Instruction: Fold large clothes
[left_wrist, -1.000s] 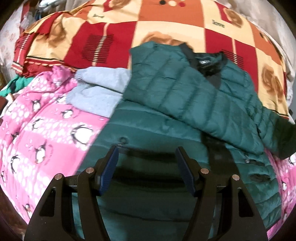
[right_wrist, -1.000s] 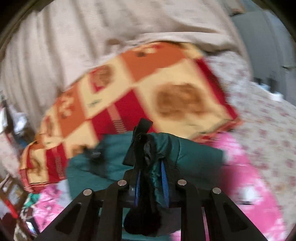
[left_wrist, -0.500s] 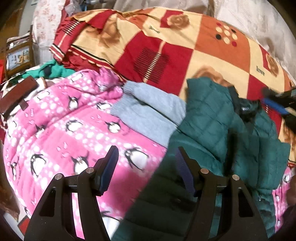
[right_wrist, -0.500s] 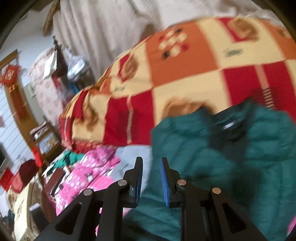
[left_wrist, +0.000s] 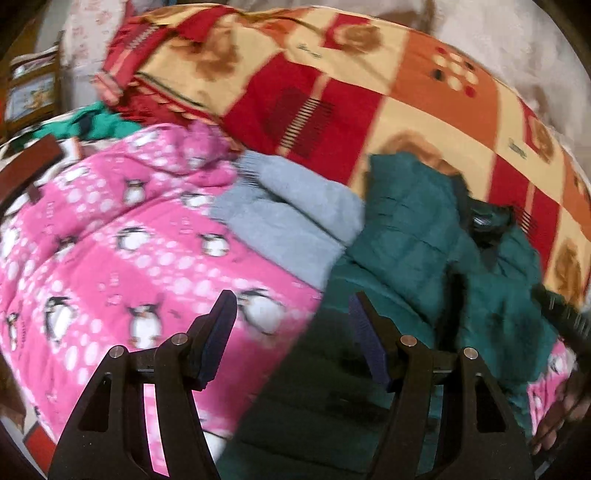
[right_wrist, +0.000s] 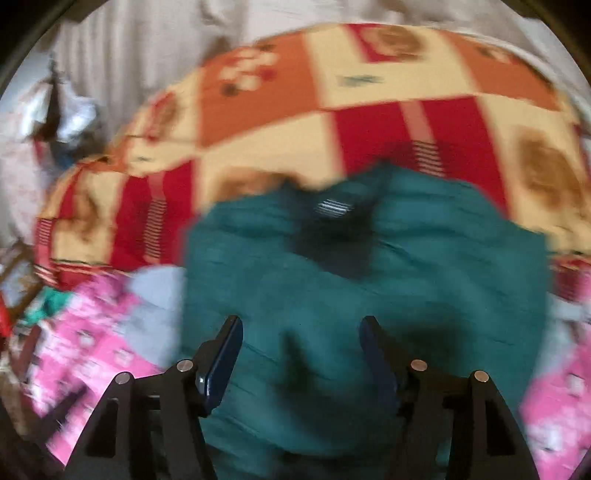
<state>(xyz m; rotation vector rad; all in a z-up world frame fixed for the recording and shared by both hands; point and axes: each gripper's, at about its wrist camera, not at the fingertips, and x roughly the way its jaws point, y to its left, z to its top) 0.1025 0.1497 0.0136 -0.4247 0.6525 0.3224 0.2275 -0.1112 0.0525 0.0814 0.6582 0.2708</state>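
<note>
A dark green quilted jacket (left_wrist: 417, 254) lies on the bed with both sleeves folded in over its front; its black collar (left_wrist: 487, 225) points to the far side. It also fills the middle of the blurred right wrist view (right_wrist: 332, 295). My left gripper (left_wrist: 291, 317) is open and empty, over the jacket's lower left edge where it meets the pink blanket. My right gripper (right_wrist: 301, 339) is open and empty, above the jacket's body.
A pink penguin-print blanket (left_wrist: 122, 243) covers the bed under the jacket. A grey knit garment (left_wrist: 291, 218) lies left of the jacket. A red, orange and cream checked quilt (left_wrist: 369, 96) is piled behind. Furniture and clutter stand at the far left (left_wrist: 29, 92).
My right gripper let go of the jacket sleeve, opened wide and drew back over the jacket. My left gripper swung left, bringing the pink blanket into view, and stayed open.
</note>
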